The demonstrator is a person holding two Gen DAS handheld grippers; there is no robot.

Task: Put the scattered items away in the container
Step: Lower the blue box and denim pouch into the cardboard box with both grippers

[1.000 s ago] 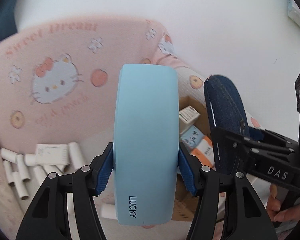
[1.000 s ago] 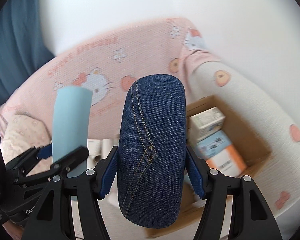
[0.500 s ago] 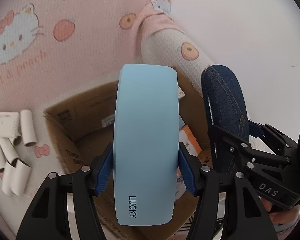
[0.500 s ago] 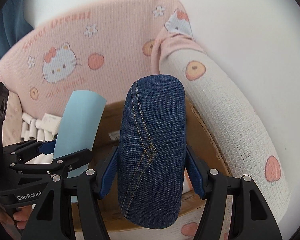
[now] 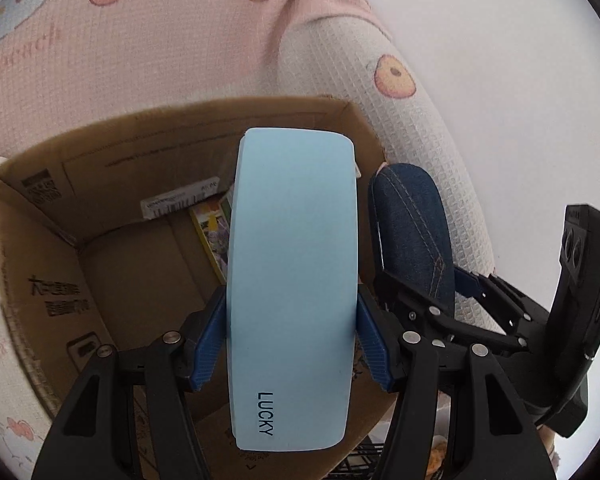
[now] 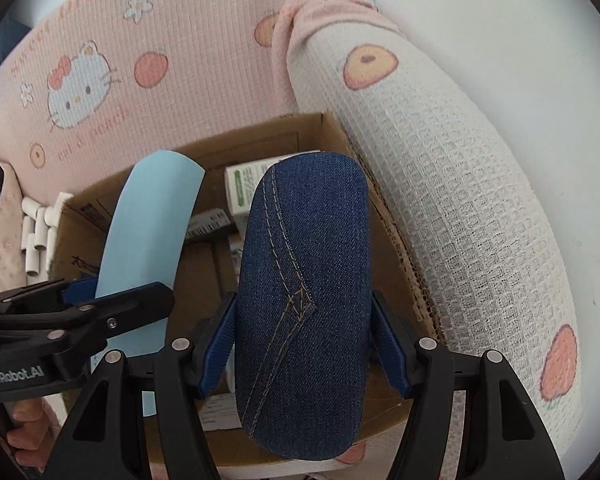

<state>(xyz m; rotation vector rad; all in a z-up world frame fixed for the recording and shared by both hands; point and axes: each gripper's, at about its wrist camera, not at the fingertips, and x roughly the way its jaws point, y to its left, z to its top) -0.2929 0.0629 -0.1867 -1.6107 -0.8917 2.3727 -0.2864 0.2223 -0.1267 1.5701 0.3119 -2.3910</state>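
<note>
My left gripper (image 5: 292, 332) is shut on a light blue glasses case (image 5: 292, 280) marked LUCKY, which hangs over the open cardboard box (image 5: 32, 280). My right gripper (image 6: 304, 344) is shut on a denim glasses case (image 6: 304, 300), held above the right side of the same box (image 6: 400, 248). In the left wrist view the denim case (image 5: 412, 232) and the right gripper (image 5: 452, 300) show just to the right. In the right wrist view the blue case (image 6: 148, 232) stands at the left, above the box. Small cartons (image 6: 244, 188) lie inside the box.
The box sits on a pink cartoon-print blanket (image 6: 160, 40), against a rolled white waffle blanket (image 6: 460, 200) on its right. Several white tubes (image 6: 36, 236) lie on the bed left of the box. A white wall is behind. A hand (image 6: 28, 432) holds the left tool.
Both grippers have come down and forward with their cases, from over the blanket to directly above the box. The box now fills the lower part of both views.
</note>
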